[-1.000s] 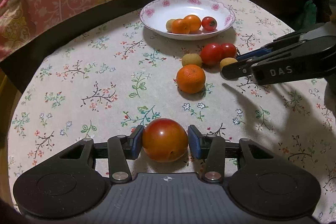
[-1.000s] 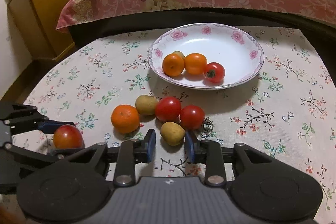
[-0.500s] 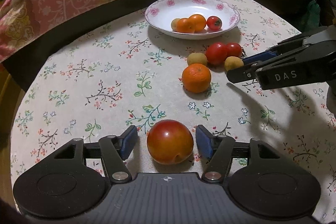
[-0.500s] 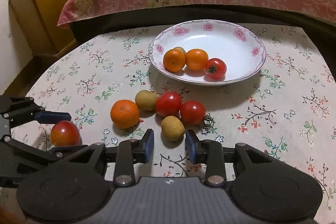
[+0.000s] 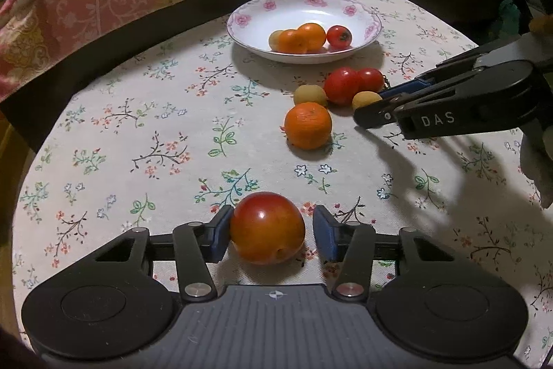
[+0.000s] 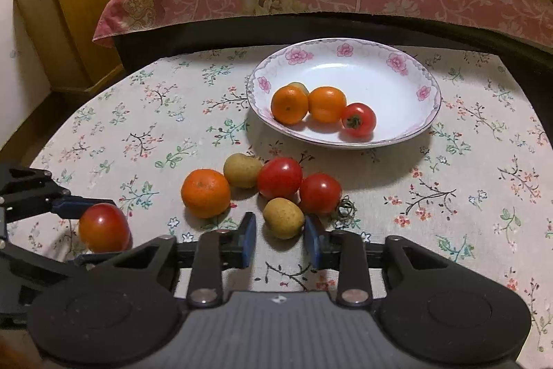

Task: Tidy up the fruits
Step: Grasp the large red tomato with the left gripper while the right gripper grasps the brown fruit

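Warm, dimmish indoor light falls from above, casting soft shadows on the worktop beneath the right gripper. Fisheye bending curves the edges; corners go dark. Focus is fairly sharp ahead of both grippers.

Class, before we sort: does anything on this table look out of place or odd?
Yes: a loose green tomato stem lies on the tablecloth beside the red tomato, detached from any fruit. Nothing looks spilled or damaged.
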`<act>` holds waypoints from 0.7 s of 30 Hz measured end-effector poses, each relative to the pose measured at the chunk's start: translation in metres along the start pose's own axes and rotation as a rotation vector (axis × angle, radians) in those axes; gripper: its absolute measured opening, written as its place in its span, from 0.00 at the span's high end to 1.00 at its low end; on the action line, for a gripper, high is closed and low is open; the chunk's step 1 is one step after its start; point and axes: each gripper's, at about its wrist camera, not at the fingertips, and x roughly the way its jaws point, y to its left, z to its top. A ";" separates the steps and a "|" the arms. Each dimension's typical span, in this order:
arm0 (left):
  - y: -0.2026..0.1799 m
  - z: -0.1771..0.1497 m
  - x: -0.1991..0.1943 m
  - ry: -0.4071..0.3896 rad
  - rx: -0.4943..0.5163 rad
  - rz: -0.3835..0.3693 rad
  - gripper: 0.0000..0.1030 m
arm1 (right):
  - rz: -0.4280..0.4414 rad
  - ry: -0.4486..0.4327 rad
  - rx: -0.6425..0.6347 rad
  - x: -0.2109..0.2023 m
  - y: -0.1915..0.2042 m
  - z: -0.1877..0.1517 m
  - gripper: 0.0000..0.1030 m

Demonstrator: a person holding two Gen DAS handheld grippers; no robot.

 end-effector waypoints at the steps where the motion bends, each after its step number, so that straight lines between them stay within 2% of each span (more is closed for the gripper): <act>1: 0.000 0.000 0.000 0.000 -0.001 0.001 0.46 | 0.004 0.001 0.003 0.000 0.000 0.000 0.77; 2: 0.001 0.001 0.000 -0.001 -0.001 0.006 0.51 | 0.012 0.004 0.009 -0.001 -0.001 0.000 0.77; 8: 0.000 0.002 0.000 0.002 0.007 0.006 0.51 | 0.034 -0.012 -0.005 -0.008 0.003 0.000 0.77; 11: 0.003 0.004 0.000 0.007 -0.019 -0.022 0.51 | 0.046 -0.021 0.006 -0.012 0.003 0.001 0.77; 21: -0.001 0.011 -0.002 -0.020 -0.012 -0.023 0.51 | 0.072 -0.021 0.022 -0.019 0.001 0.002 0.77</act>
